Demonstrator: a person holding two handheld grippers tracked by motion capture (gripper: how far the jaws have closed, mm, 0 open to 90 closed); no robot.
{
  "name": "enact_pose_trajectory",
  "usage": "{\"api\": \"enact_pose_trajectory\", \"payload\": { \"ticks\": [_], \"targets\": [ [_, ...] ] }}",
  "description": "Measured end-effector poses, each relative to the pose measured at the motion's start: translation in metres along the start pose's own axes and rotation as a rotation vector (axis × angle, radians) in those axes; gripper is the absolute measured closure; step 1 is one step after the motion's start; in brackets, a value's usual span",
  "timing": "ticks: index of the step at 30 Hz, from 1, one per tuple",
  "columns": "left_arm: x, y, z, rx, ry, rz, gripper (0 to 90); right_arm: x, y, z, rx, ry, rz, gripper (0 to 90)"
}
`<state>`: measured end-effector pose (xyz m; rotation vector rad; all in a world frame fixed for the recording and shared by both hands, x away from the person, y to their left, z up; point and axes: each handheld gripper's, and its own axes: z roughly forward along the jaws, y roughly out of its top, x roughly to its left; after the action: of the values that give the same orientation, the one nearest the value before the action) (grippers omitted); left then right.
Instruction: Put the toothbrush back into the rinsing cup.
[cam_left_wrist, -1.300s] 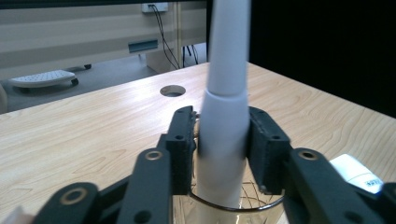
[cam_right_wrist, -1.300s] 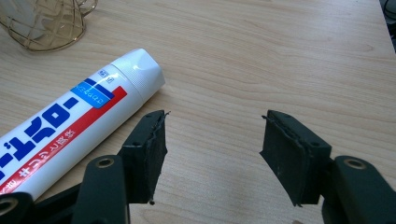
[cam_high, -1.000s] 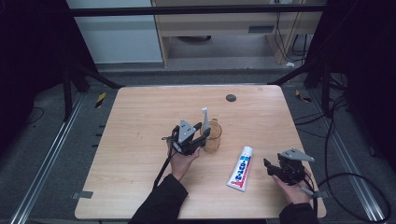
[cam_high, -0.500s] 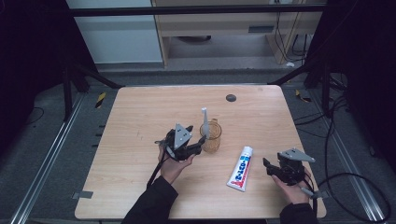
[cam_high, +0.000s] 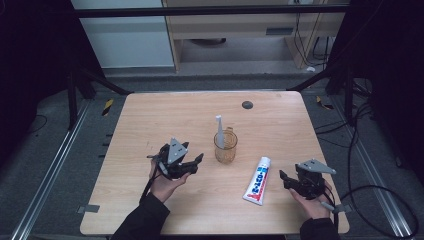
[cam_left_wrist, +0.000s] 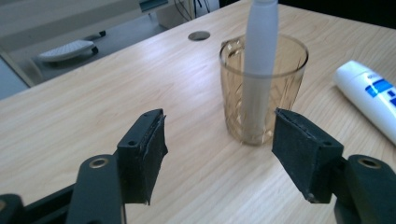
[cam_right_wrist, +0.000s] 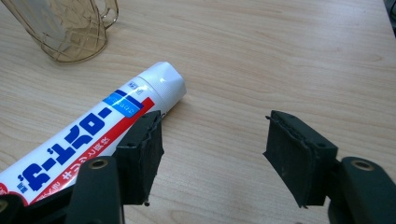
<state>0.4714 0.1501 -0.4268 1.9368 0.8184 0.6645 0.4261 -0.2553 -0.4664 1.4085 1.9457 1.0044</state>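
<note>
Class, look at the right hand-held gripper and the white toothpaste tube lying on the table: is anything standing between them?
Nothing visible. The right hand-held gripper, jaws open, sits just beside the white toothpaste tube on bare wooden table; the amber glass cup stands farther off.

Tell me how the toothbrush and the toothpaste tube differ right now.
The toothbrush stands nearly upright inside the amber glass cup; the toothpaste tube lies flat on the table. The toothbrush is plain white; the toothpaste tube is white with red and blue print. The toothbrush is slim, the toothpaste tube broader. Neither is held: the left gripper and right gripper are both open, with nothing between their jaws.
</note>
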Motion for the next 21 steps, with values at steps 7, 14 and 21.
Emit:
{"api": "enact_pose_trajectory", "payload": {
  "ticks": [7, 14, 21],
  "targets": [
    [0.018, -0.031, -0.023, 0.035, 0.014, -0.051, 35.4, 0.005, 0.001, -0.002, 0.010, 0.013, -0.004, 38.0],
    [0.039, -0.063, -0.048, 0.077, 0.089, -0.116, 39.1, 0.011, 0.001, -0.001, 0.023, 0.032, -0.029, 42.5],
    [0.054, -0.081, -0.063, 0.126, 0.121, -0.178, 40.6, 0.019, -0.003, -0.003, 0.041, 0.067, -0.052, 52.4]
  ]
}}
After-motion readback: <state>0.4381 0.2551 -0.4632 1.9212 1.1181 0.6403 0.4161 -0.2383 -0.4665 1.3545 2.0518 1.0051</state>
